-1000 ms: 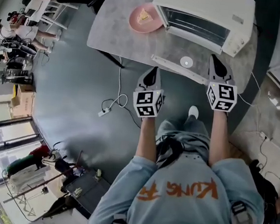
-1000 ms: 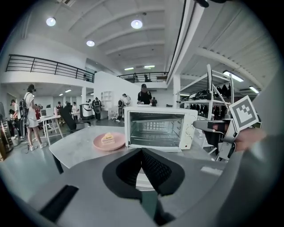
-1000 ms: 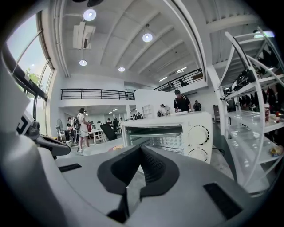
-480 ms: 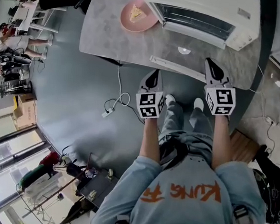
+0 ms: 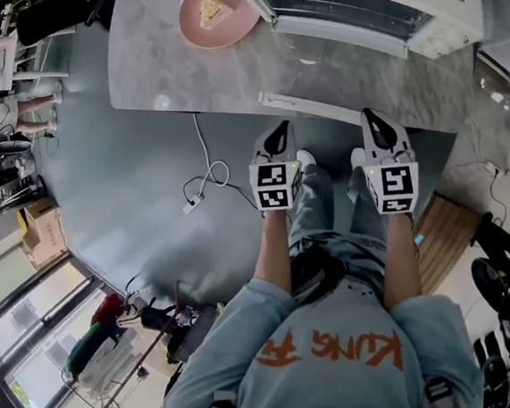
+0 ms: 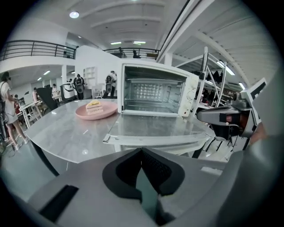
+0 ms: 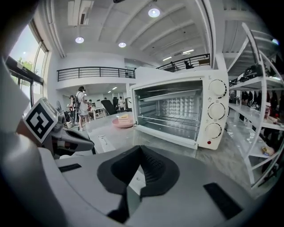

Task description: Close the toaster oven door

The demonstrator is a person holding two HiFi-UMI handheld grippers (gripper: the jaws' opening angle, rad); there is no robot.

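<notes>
Lowered door before oven mouth

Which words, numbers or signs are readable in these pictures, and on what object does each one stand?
"KUNG": orange print on the person's shirt, seen upside down; the letters beside it are creased, perhaps "FU".
Oven dials: the marks round them are too small to read.
Marker cubes: black-and-white code squares only, no letters.
</notes>
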